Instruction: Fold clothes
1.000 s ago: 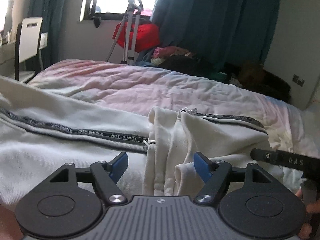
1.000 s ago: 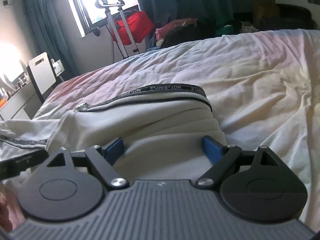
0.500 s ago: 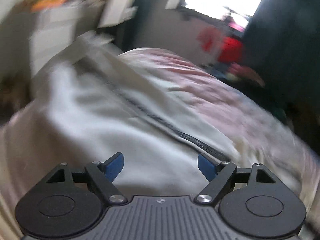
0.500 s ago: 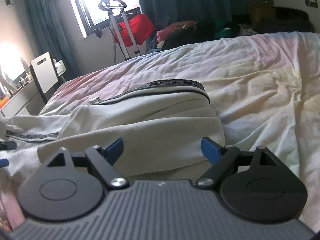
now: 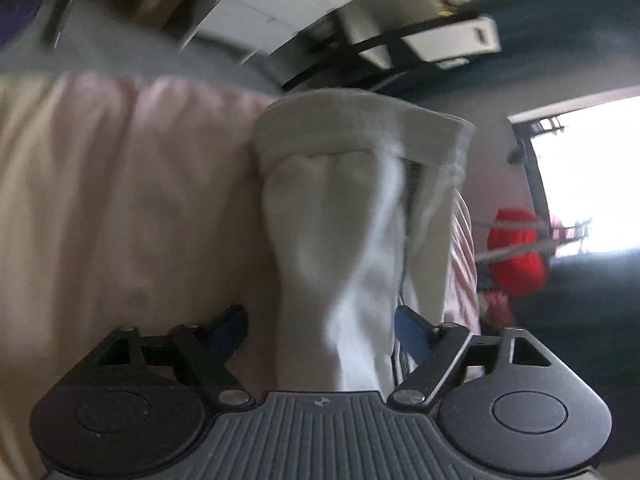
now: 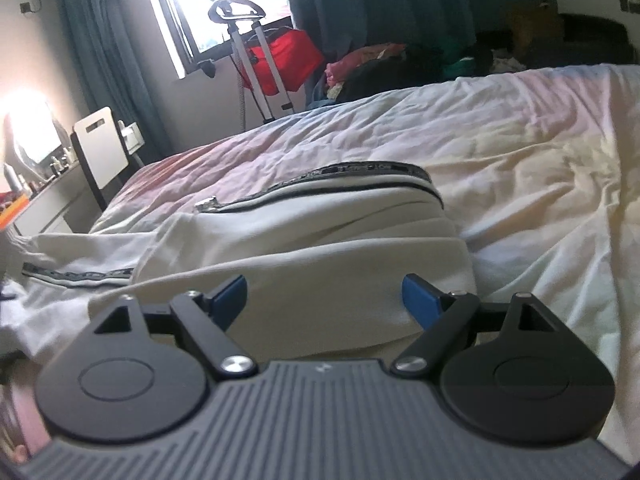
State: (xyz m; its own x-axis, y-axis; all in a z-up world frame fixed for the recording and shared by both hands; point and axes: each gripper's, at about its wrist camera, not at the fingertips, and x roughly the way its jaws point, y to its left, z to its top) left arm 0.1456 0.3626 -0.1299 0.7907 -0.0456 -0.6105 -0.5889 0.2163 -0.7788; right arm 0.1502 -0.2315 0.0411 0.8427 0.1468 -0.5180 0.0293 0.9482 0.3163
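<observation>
A cream-white garment with black lettered trim (image 6: 304, 236) lies spread on the bed. In the right wrist view its folded end bulges just ahead of my right gripper (image 6: 324, 300), which is open and empty above it. In the left wrist view the camera is rolled sideways and blurred; a long white part of the garment (image 5: 352, 248) with a hemmed cuff at its far end runs between the fingers of my left gripper (image 5: 320, 332), which is open.
The pink-white bedsheet (image 6: 520, 152) is wrinkled around the garment. A white chair (image 6: 102, 144) and desk stand at the left. A red bag on a metal stand (image 6: 280, 60), a window, dark curtains and a clothes pile lie beyond the bed.
My left gripper has swung left and rolled sideways along the garment to its cuffed end. My right gripper has pulled back slightly from the folded end. Both stayed open.
</observation>
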